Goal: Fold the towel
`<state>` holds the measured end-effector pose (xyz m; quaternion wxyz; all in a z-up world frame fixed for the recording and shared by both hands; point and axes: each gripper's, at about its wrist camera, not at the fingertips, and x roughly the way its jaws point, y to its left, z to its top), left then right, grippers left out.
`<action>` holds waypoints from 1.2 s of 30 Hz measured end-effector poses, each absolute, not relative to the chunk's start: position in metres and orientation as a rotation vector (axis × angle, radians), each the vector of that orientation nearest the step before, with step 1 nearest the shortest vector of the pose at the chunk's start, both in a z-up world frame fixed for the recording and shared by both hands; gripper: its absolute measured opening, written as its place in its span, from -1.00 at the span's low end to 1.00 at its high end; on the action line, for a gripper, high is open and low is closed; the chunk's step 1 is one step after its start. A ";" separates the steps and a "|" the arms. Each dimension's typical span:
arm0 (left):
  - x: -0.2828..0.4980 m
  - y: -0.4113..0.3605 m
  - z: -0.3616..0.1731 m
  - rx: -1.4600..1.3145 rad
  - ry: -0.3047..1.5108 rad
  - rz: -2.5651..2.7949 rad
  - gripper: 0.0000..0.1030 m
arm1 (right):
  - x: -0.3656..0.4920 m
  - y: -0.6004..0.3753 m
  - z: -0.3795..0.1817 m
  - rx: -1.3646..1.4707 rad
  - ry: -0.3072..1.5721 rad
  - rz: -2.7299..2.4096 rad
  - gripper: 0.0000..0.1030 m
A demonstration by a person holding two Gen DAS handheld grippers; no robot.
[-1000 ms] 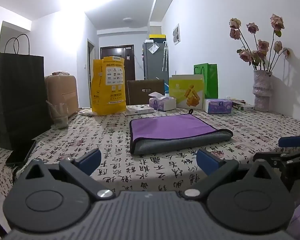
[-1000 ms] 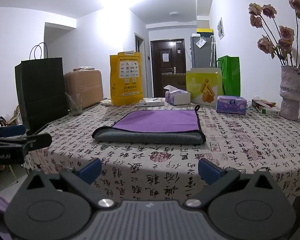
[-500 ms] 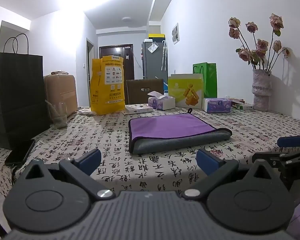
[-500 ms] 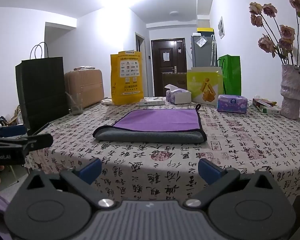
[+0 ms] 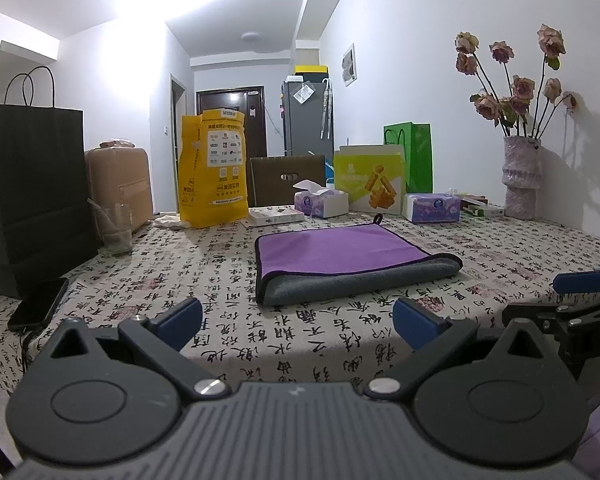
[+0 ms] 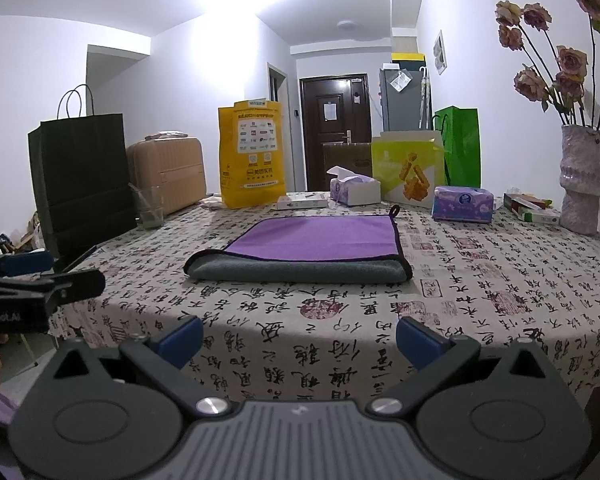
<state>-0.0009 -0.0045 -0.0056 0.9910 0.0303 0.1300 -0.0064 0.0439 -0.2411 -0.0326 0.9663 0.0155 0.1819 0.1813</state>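
Note:
A purple towel (image 5: 340,248) with a grey underside lies folded flat on the patterned tablecloth (image 5: 228,280), its grey fold edge facing me. It also shows in the right wrist view (image 6: 316,240). My left gripper (image 5: 298,322) is open and empty, held back from the table's near edge. My right gripper (image 6: 298,336) is open and empty, also short of the towel. The right gripper shows at the right edge of the left wrist view (image 5: 576,300). The left gripper shows at the left edge of the right wrist view (image 6: 40,276).
A black paper bag (image 5: 32,196), a glass (image 5: 116,228) and a phone (image 5: 38,304) stand on the left. A yellow bag (image 5: 214,174), tissue boxes (image 5: 320,202), a green box (image 5: 370,178) and a vase of flowers (image 5: 522,178) line the back and right.
Both grippers have drifted slightly; the view has barely shifted. The towel has not moved and both grippers stay open.

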 end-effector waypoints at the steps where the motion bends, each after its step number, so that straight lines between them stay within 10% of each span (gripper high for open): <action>1: -0.001 -0.004 -0.005 0.061 0.261 -0.013 1.00 | 0.044 -0.241 -0.033 0.031 0.369 0.368 1.00; 36: 0.000 -0.004 -0.005 0.063 0.266 -0.013 1.00 | 0.046 -0.241 -0.035 0.035 0.377 0.373 1.00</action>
